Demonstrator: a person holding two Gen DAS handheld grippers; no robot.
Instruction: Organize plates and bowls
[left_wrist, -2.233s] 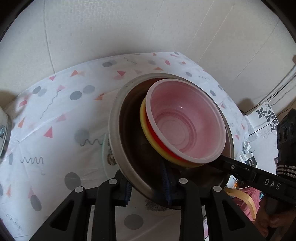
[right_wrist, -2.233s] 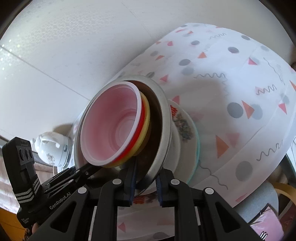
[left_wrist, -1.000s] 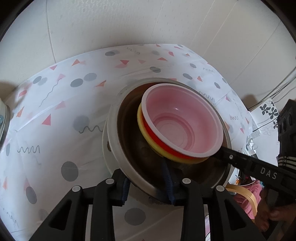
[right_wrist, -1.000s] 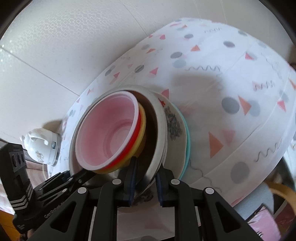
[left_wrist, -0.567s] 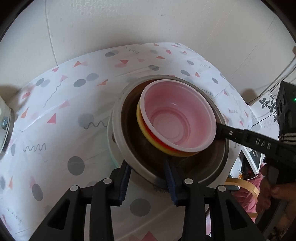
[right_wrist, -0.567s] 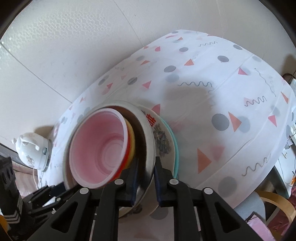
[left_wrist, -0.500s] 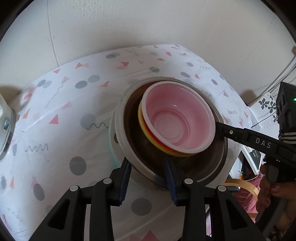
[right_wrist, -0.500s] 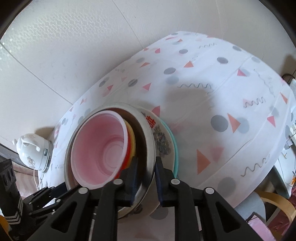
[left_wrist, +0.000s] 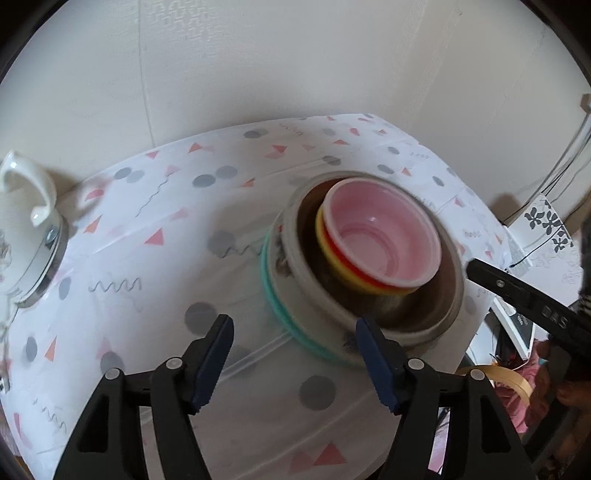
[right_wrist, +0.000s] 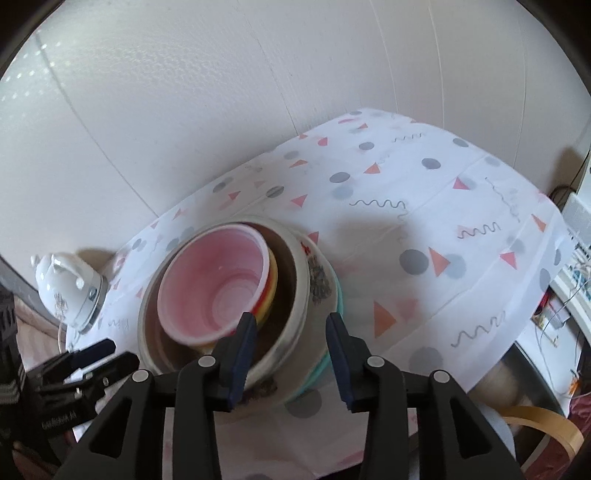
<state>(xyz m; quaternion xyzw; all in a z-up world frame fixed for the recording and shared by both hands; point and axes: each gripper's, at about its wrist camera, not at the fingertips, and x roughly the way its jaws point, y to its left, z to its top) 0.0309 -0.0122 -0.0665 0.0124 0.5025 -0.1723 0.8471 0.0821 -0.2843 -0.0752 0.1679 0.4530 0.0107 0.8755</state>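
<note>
Stack status: steel bowl (left_wrist: 373, 291) now sits on the floral plate (right_wrist: 319, 282) over the teal plate (left_wrist: 280, 310), on the desk (left_wrist: 147, 280) toward the right side near the wall. Half a second ago both grippers were clamped on the steel rim; now left gripper (left_wrist: 295, 354) and right gripper (right_wrist: 290, 341) both have fingers spread wide and clear of it, pulled back a little. Reads as release done, so stack placed; task looks near finished unless more dishes sit out of view. Inside the steel bowl: pink plastic bowl (right_wrist: 214, 286) nested in a red one and a yellow one (left_wrist: 325, 247), tilted and off-centre against the far wall. Slight motion blur on the bowls. White kettle (right_wrist: 68, 290) sits well apart at the desk's left edge.
</note>
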